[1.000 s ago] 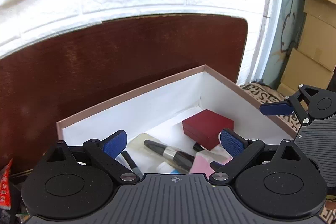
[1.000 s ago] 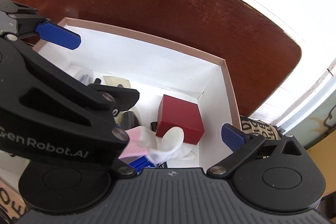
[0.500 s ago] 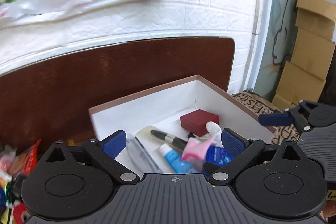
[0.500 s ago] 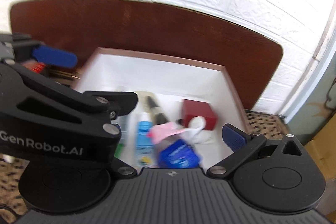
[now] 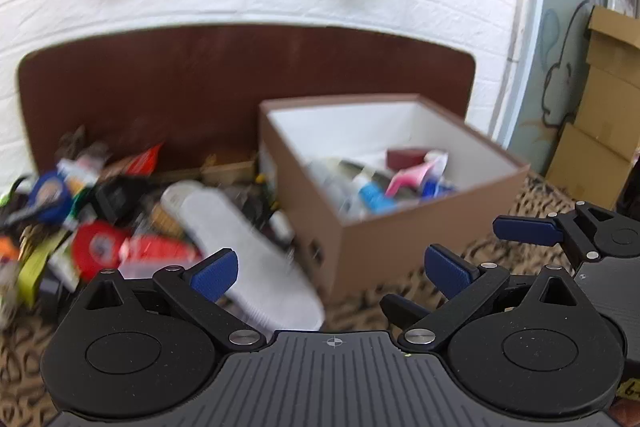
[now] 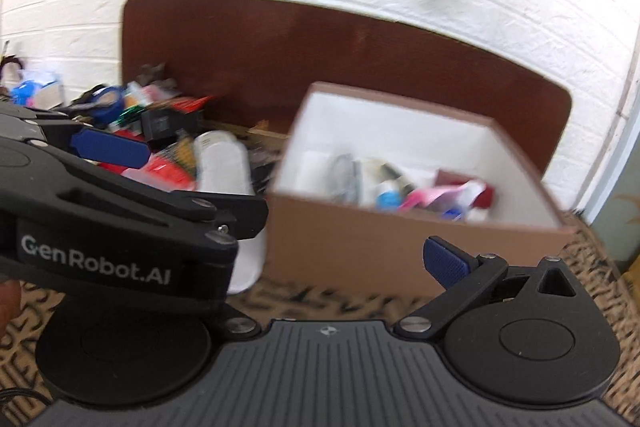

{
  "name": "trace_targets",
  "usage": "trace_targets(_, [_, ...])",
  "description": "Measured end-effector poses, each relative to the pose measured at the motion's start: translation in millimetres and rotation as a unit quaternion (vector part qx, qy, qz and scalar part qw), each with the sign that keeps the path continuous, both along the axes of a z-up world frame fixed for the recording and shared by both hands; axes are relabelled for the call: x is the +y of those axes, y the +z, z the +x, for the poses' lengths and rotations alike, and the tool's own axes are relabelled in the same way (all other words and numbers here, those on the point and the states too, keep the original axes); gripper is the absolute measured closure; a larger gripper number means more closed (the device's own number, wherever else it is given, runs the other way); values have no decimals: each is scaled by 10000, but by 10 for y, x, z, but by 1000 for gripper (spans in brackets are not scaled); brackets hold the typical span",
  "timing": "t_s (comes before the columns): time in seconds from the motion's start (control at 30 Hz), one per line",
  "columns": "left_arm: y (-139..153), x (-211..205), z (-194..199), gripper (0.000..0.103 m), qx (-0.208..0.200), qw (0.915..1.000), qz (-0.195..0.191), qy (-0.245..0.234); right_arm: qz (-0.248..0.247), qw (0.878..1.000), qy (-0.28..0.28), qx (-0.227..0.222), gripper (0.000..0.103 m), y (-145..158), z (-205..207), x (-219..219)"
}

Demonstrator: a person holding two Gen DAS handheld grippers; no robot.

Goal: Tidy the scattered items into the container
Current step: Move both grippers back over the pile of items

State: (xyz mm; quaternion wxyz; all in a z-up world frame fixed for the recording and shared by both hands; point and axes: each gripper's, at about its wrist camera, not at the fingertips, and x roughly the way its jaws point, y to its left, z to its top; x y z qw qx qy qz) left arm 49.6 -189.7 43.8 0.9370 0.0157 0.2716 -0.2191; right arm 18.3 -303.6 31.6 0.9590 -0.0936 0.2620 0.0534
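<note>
So far only part of the tidying looks done. The brown box [image 5: 420, 227] with white inner walls stands on the patterned cloth [image 5: 360, 307], at the right end of the dark headboard-like panel [image 5: 240, 75], and it already holds several things: a small red case [image 5: 406, 157], a pink and white packet [image 5: 416, 173], a blue-capped tube [image 5: 370, 193] and some more that are too blurred to name. Much is left, I think. The pile of scattered items [image 5: 100, 211] lies just beside the left wall of the box, near the left end of the panel. Among them are a long white flat piece [image 5: 240, 251], which looks like a shoe insole, a round red thing [image 5: 96, 247] and a blue roll [image 5: 48, 193].

The left gripper [image 5: 332, 273] has its fingers wide apart and carries nothing. The right gripper [image 6: 276, 203] also seems spread and empty, but the left tool covers one of its fingers in the right wrist view, so this is a judgement.

Compared with one second ago, both grippers have pulled back and up. Then they hung right over the inside of the box and the box filled the views; now the whole box and the pile are seen from a distance. The pink packet lies in the box now, on top of the other things. Both views are smeared by motion.
</note>
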Motion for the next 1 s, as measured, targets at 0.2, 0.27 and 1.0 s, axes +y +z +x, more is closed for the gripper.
trace_targets(0.2, [-289,323,-298,0,38,9996,196,178,-44,9997,234,51,0,-330,-261,423])
trace_targets(0.27, [-375,410,-367,0,3,9993,284,244,-25,9997,227,91,0,-422,-300,519])
trace_targets(1.0, [-770,1203,-288,0,465,9946,176,906,404,9947,855,404,0,-761,-200,1085])
